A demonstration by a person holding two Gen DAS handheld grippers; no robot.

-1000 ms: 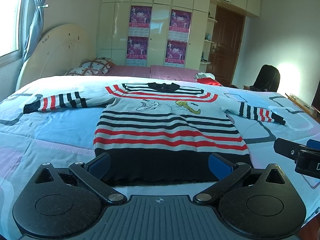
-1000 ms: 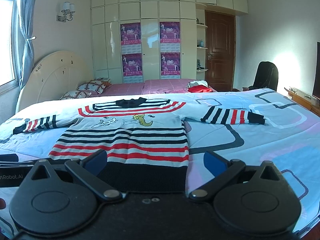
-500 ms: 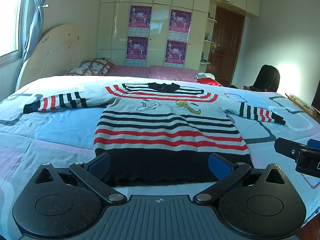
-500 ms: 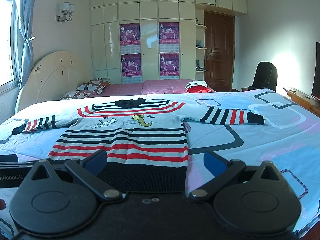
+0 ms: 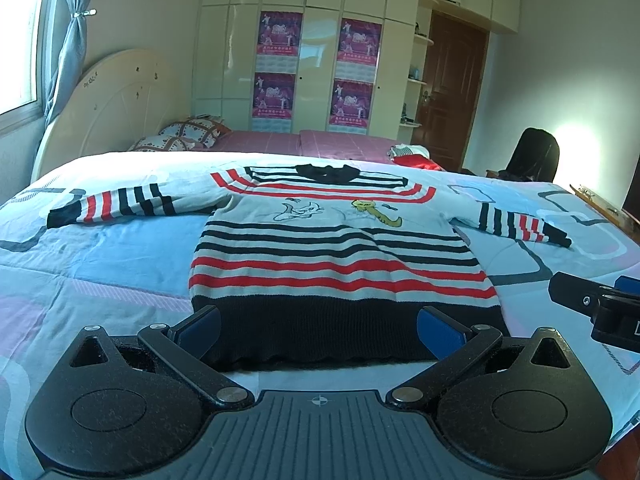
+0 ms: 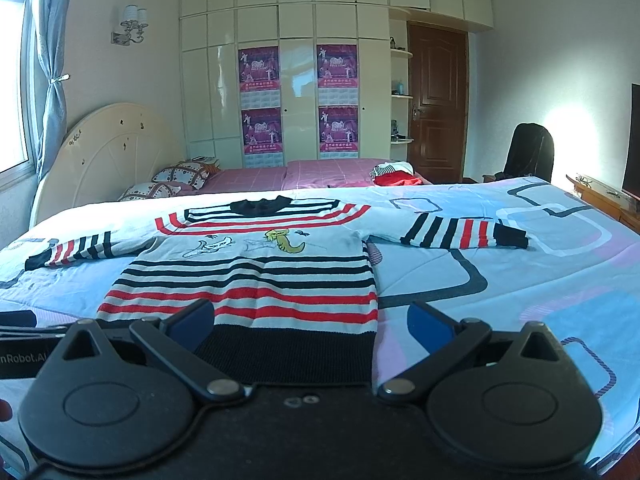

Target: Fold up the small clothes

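A small striped sweater (image 5: 336,248) (image 6: 256,276) lies flat on the bed, front up, both sleeves spread out, with red, black and white bands, a black hem and a cartoon print. My left gripper (image 5: 320,326) hovers open just before the black hem, nothing between its blue pads. My right gripper (image 6: 310,318) is open too, near the hem's right corner. The right gripper's body (image 5: 596,308) shows at the right edge of the left wrist view.
The bed is covered by a light blue patterned sheet (image 5: 100,256) (image 6: 520,280). Pillows (image 6: 180,176) and a headboard stand at far left. Folded red clothes (image 6: 394,174) lie on the pink bedding behind. A black chair (image 6: 530,152) and wooden furniture stand at right.
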